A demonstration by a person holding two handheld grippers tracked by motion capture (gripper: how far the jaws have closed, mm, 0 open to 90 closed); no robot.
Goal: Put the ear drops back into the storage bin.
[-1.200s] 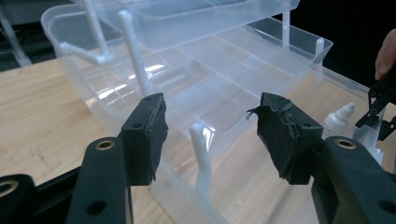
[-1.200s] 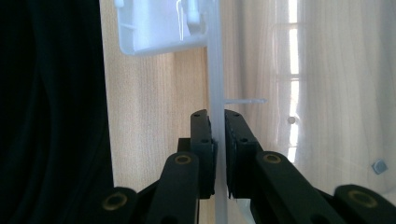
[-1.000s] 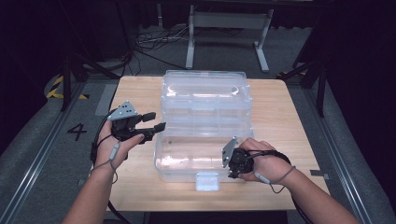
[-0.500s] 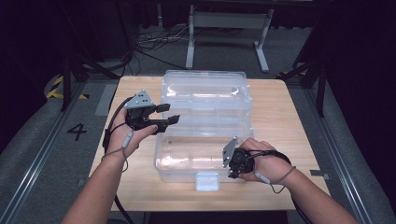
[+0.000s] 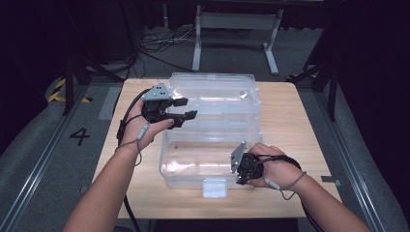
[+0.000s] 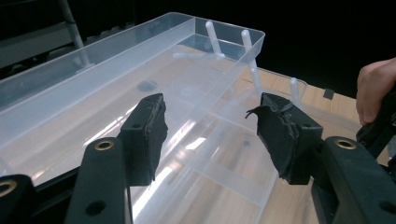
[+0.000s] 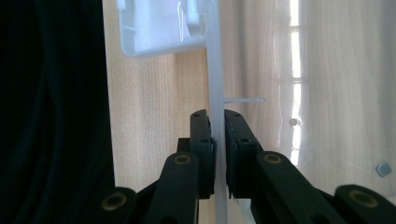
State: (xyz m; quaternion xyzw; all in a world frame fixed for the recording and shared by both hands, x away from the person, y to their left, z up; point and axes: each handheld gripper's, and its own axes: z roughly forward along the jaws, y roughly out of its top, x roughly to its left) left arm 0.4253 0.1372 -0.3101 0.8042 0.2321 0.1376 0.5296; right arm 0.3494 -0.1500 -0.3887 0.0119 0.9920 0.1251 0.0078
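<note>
Right now we clamp our right gripper on the front wall of the clear plastic organizer box, while our left gripper hovers wide open just above its raised lid.

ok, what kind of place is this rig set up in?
Looks like a lab or recording studio, not a home. A lone wooden table stands on grey carpet with cables running across the floor, a floor marking "4", hazard tape, and dark surroundings.
</note>
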